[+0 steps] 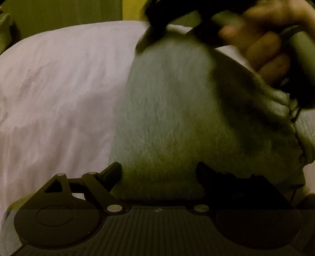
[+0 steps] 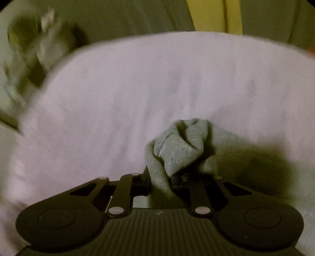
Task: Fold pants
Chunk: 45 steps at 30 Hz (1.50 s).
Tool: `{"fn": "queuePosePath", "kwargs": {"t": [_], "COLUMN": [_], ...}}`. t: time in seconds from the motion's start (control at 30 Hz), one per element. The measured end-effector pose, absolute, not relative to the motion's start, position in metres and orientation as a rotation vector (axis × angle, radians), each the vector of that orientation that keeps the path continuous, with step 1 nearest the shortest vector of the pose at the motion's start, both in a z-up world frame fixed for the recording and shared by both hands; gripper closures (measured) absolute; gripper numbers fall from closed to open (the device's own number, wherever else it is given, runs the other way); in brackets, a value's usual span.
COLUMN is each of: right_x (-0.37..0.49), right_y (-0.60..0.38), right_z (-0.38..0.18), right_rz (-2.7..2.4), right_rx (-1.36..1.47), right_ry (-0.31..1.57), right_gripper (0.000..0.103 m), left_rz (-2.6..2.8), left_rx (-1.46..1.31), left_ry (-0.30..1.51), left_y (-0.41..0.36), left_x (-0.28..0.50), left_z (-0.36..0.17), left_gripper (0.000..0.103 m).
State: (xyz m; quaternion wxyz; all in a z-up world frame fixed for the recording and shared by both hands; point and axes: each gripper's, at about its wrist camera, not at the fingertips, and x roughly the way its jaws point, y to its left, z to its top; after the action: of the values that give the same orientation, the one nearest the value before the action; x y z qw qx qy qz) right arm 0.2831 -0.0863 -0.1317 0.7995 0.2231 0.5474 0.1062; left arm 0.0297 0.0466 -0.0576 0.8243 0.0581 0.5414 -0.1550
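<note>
The grey pants [image 1: 173, 110] lie on a pale sheet [image 1: 59, 88]. In the left wrist view my left gripper [image 1: 159, 173] has its fingers wide apart, with pants fabric lying between them. The gathered waistband [image 1: 281, 102] with a dark drawstring is at the right. My right gripper [image 1: 155, 37] shows blurred at the top, pinching the far end of the pants, with the person's hand [image 1: 265, 45] on its handle. In the right wrist view my right gripper [image 2: 160, 177] is shut on a bunched fold of the pants [image 2: 181, 145], lifted above the sheet [image 2: 137, 88].
The sheet covers a bed-like surface whose far edge [image 2: 177, 34] curves across the top. Behind it are a dim wall and a yellow strip [image 2: 216, 15]. A blurred cluttered shape [image 2: 39, 39] is at the upper left.
</note>
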Motion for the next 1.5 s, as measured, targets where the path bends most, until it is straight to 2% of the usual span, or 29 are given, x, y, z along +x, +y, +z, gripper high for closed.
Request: {"fn": "queuePosePath", "kwargs": {"t": [0.13,0.27,0.37,0.43,0.47,0.53,0.63,0.67,0.7,0.77,0.8,0.83,0.87,0.9,0.93,1.0,1.03,1.1,1.17,1.2,1.23,1.27,1.3,1.37,1.4,1.43,1.47,1.5], "right_x": [0.279,0.288,0.286,0.273,0.263,0.246,0.227,0.226,0.226,0.231,0.232,0.229,0.223,0.217,0.208,0.182,0.172,0.147,0.133,0.125,0.116,0.107,0.095,0.064,0.054,0.051,0.051,0.052], "right_y": [-0.152,-0.167,-0.166,-0.169,-0.17,-0.175,-0.184,-0.182,-0.183,-0.189,-0.199,-0.215,-0.228,-0.237,-0.241,-0.25,-0.253,-0.255,-0.244,-0.24,-0.239,-0.246,-0.257,-0.297,-0.303,-0.299,-0.29,-0.284], "right_z": [-0.144,-0.187,-0.164,-0.139,-0.126,-0.101,-0.092,-0.1,-0.111,-0.138,-0.15,-0.155,-0.153,-0.144,-0.127,-0.098,-0.088,-0.079,-0.086,-0.095,-0.108,-0.119,-0.125,-0.134,-0.129,-0.116,-0.1,-0.088], "right_rz": [0.242,0.135,0.169,0.164,0.153,0.123,0.2,0.247,0.26,0.165,0.07,0.015,-0.047,-0.104,-0.143,-0.104,-0.068,-0.01,0.032,0.06,0.04,-0.063,-0.175,-0.29,-0.302,-0.295,-0.288,-0.281], "right_rx": [0.845,0.807,0.759,0.678,0.629,0.547,0.645,0.706,0.738,0.699,0.643,0.681,0.731,0.699,0.614,0.573,0.593,0.645,0.702,0.721,0.706,0.66,0.631,0.837,0.878,0.803,0.704,0.645], "right_ry": [1.104,1.146,1.126,1.066,1.03,0.965,0.982,1.016,1.058,1.115,1.098,1.062,1.05,1.028,0.98,0.917,0.928,0.961,1.018,1.057,1.116,1.163,1.177,1.157,1.156,1.141,1.118,1.093], "right_gripper": [0.087,0.087,0.078,0.069,0.057,0.045,0.045,0.046,0.053,0.078,0.083,0.098,0.103,0.101,0.095,0.091,0.089,0.071,0.063,0.063,0.064,0.087,0.103,0.103,0.103,0.103,0.092,0.064], "left_rz": [-0.312,-0.295,-0.298,-0.297,-0.296,-0.297,-0.295,-0.293,-0.288,-0.287,-0.289,-0.294,-0.292,-0.287,-0.287,-0.284,-0.28,-0.261,-0.251,-0.255,-0.259,-0.259,-0.264,-0.258,-0.252,-0.247,-0.248,-0.25], "left_rx": [0.13,0.116,0.086,0.077,0.072,0.066,0.069,0.073,0.076,0.087,0.1,0.119,0.132,0.139,0.139,0.129,0.127,0.128,0.142,0.161,0.19,0.217,0.221,0.223,0.231,0.237,0.24,0.242], "left_ry": [1.119,1.153,1.177,1.187,1.192,1.195,1.195,1.195,1.194,1.181,1.174,1.168,1.16,1.157,1.157,1.162,1.16,1.146,1.139,1.137,1.14,1.148,1.145,1.136,1.131,1.12,1.113,1.114], "left_y": [0.044,0.044,0.047,0.048,0.049,0.05,0.05,0.049,0.049,0.047,0.046,0.044,0.044,0.044,0.046,0.047,0.046,0.046,0.043,0.042,0.04,0.038,0.039,0.041,0.04,0.039,0.036,0.033], "left_x": [0.03,0.036,0.038,0.04,0.041,0.043,0.044,0.044,0.043,0.041,0.039,0.037,0.035,0.034,0.035,0.037,0.037,0.038,0.038,0.036,0.034,0.032,0.03,0.025,0.024,0.024,0.023,0.023], "left_z": [-0.06,-0.065,-0.066,-0.067,-0.069,-0.071,-0.071,-0.07,-0.069,-0.067,-0.063,-0.061,-0.06,-0.06,-0.059,-0.056,-0.055,-0.051,-0.049,-0.049,-0.05,-0.052,-0.051,-0.047,-0.045,-0.042,-0.039,-0.038], "left_gripper": [0.009,0.006,0.006,0.006,0.006,0.006,0.006,0.006,0.006,0.006,0.006,0.006,0.006,0.006,0.006,0.01,0.01,0.011,0.01,0.01,0.01,0.008,0.007,0.007,0.009,0.01,0.01,0.01]}}
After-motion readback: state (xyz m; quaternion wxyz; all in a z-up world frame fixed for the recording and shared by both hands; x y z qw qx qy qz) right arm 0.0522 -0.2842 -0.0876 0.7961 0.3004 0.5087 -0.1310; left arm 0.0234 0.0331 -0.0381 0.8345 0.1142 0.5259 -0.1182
